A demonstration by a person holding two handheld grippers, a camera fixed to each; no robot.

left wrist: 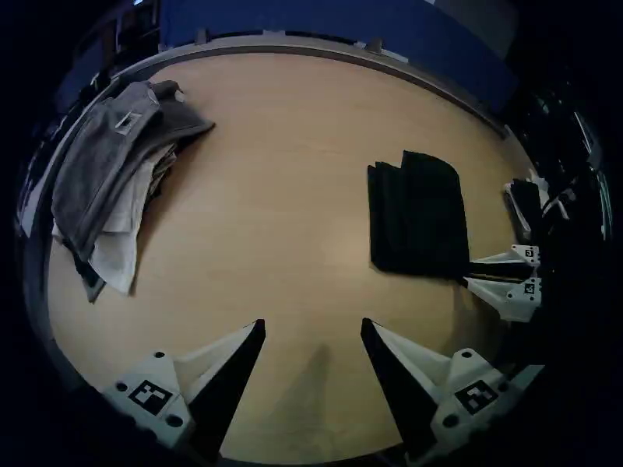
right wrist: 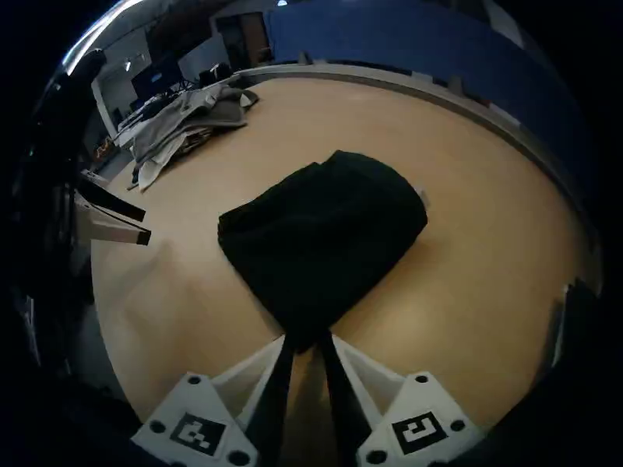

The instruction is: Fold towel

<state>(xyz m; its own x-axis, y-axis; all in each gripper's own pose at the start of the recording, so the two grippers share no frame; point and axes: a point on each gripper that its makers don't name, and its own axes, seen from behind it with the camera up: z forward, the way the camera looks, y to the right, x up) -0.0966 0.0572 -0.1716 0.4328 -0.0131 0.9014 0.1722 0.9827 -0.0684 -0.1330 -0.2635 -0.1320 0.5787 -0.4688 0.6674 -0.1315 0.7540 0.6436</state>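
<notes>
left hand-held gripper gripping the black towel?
No: the left hand-held gripper is open over bare table, and the black towel lies apart from its fingers.

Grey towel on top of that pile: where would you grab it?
The grey towel is probably best pinched at its corner, which juts past the pile onto the bare table. Come in low from that open table side, since other towels lie beneath elsewhere.

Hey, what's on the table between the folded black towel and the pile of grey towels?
Nothing: in the left gripper view, only bare wooden tabletop lies between the black towel and the grey towel pile.
</notes>
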